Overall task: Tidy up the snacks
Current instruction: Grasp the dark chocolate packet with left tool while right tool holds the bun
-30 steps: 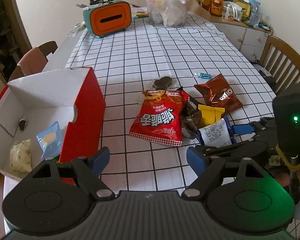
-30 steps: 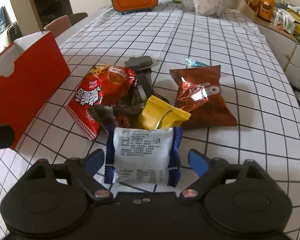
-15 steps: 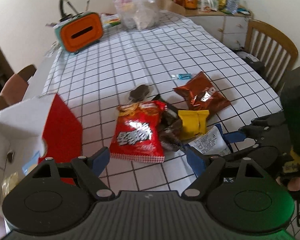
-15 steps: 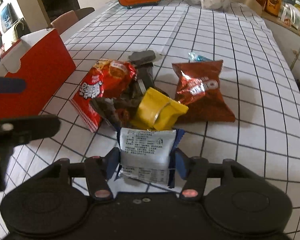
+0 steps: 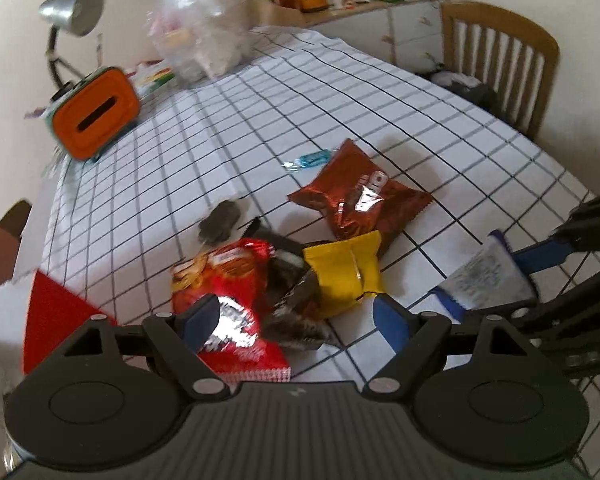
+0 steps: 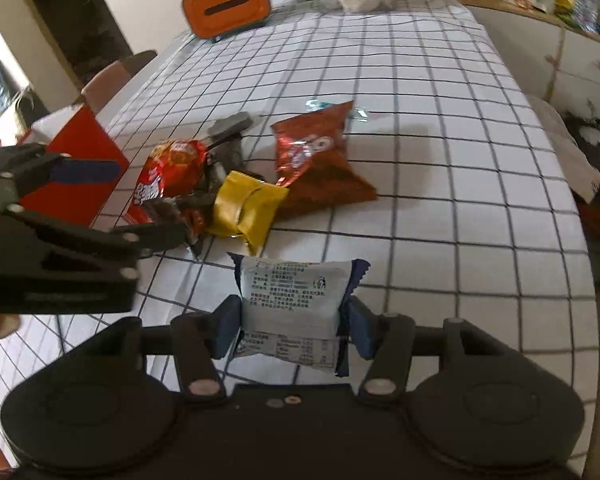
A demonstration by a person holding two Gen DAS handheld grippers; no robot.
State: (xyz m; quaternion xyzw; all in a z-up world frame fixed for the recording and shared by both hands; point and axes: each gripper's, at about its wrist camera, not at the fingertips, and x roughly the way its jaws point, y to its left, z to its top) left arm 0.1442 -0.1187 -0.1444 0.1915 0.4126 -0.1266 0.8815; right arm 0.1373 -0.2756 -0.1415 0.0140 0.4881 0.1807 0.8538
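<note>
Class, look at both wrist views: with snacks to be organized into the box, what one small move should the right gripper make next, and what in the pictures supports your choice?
Probably carry it left toward the red box. The right gripper is shut on the white and blue packet, its pads pressing both sides, and the packet looks clear of the checked tablecloth. The left gripper hangs open over the remaining pile, holding nothing.

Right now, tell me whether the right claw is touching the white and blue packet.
Touching. In the right wrist view, the right claw has both blue fingers pressed against the sides of the white and blue packet, pinching it inward.
</note>
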